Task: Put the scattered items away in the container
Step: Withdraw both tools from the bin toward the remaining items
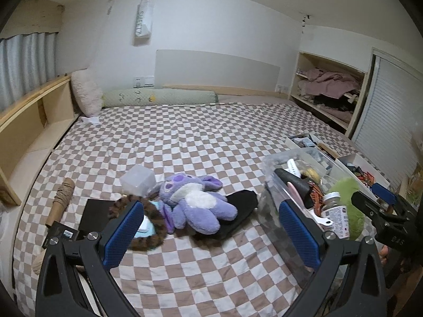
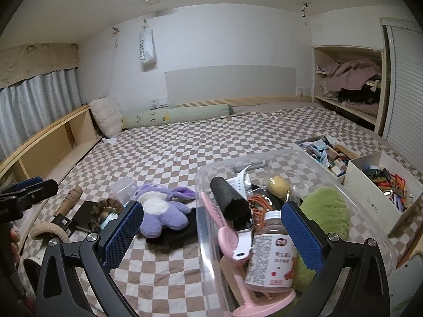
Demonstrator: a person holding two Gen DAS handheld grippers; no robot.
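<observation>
- Bin (image 2: pixel 208 185) – clear plastic, on the checked bedspread (image 1: pixel 185 137), right of the plush (image 1: pixel 195 200).
- Inside the bin: bottle (image 2: pixel 269 253) lying on its side, pink comb (image 2: pixel 224 224), black roll (image 2: pixel 230 198), orange cord (image 2: pixel 260 203), yellow ball (image 2: pixel 277 185), green fluffy thing (image 2: pixel 327 211).
- Plush purple and white, lying left of the bin on a flat black item (image 1: pixel 238 219), touching it.
- Clear box (image 1: pixel 137 179) just beyond the plush's head, leftward.
- Leopard hoop (image 1: pixel 150 227) left of the plush, around a pale blue item; black book (image 1: pixel 95 216) further left of the bin.
- Twine spool (image 1: pixel 62 198) well left of the bin, near the bedspread's edge.
- Fuzzy ring (image 2: pixel 47 231) left of the book, seen from the right wrist.
- Two white boxes (image 2: pixel 370 185) of small clutter right of the bin.
- Left gripper (image 1: pixel 211 232) above the bedspread between hoop and bin – fingers spread wide, nothing held.
- Right gripper (image 2: pixel 211 233) at the bin's near-left wall – fingers spread wide, nothing held; right blue pad (image 2: pixel 301 232) over the bin beside the bottle, whether touching cannot be told.
</observation>
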